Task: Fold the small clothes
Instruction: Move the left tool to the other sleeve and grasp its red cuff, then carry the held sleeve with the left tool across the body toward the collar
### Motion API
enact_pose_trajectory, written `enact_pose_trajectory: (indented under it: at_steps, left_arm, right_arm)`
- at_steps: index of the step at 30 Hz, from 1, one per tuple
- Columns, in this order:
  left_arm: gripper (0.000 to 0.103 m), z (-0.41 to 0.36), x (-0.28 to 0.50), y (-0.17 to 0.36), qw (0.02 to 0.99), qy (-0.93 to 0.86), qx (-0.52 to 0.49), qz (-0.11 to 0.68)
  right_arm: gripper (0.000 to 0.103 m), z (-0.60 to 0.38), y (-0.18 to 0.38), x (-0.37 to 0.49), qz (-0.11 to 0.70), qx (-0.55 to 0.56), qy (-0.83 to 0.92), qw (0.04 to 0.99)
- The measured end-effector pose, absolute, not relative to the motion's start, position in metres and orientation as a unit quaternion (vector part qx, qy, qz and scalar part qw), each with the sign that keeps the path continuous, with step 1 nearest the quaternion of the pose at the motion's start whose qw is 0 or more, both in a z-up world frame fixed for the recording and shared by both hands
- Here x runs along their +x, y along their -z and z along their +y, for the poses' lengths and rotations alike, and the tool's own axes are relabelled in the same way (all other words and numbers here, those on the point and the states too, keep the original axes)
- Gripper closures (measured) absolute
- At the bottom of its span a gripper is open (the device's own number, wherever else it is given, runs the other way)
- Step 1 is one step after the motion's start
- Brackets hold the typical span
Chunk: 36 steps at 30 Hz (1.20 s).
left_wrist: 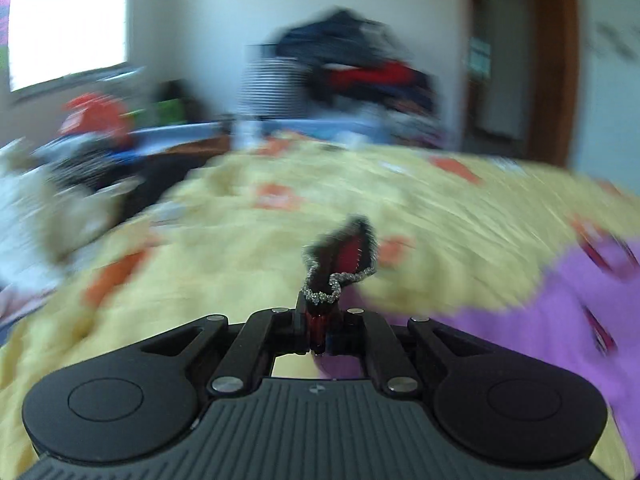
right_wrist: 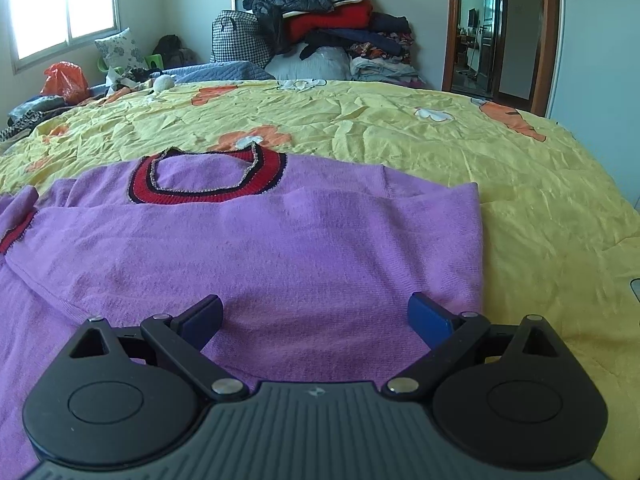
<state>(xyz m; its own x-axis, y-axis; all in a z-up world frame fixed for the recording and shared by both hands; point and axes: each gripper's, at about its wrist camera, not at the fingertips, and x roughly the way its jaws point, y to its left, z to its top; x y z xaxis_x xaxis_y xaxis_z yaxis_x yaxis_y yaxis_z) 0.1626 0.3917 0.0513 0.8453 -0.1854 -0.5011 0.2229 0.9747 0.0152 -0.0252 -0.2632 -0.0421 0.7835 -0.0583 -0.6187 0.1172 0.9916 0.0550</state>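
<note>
Black ribbed housing fills the bottom of both wrist views, and beyond it the two tools are doing very different things. On the left gripper (left_wrist: 318,330) the jaws are pressed together on a red, black-edged cuff (left_wrist: 344,258) with a silvery beaded trim; the cuff stands up out of the pinch and curls over above the fingers. That view is heavily smeared, so little else reads sharply, though purple knit shows spreading away to the right of the tool.

From the right wrist view the picture is crisp. The right gripper (right_wrist: 316,316) has its blue-padded fingers (right_wrist: 430,316) spread wide, with nothing between them, poised over the lower body of the purple sweater (right_wrist: 280,256). The sweater lies flat, front up, on a crumpled yellow bedspread (right_wrist: 520,184) printed with orange and white flowers. Its red-and-black neckband (right_wrist: 208,192) sits at the far end, away from the tool, and another red-trimmed edge shows at the left border of the view.

Past the bed, against the wall, stands a tall pile of clothes (right_wrist: 328,12), with a houndstooth bag (right_wrist: 236,40) just beside it. An orange plastic bag (right_wrist: 64,80) sits near the window (right_wrist: 60,4), and a wooden doorway (right_wrist: 500,28) opens at the right.
</note>
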Motion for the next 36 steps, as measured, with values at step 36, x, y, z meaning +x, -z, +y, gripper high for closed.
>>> enact_pose_trajectory:
  at_steps: [36]
  left_arm:
    - [0.095, 0.279, 0.058, -0.169, 0.967, 0.013, -0.110, 0.228]
  right_arm:
    - [0.000, -0.238, 0.026, -0.046, 0.357, 0.090, 0.015, 0.930]
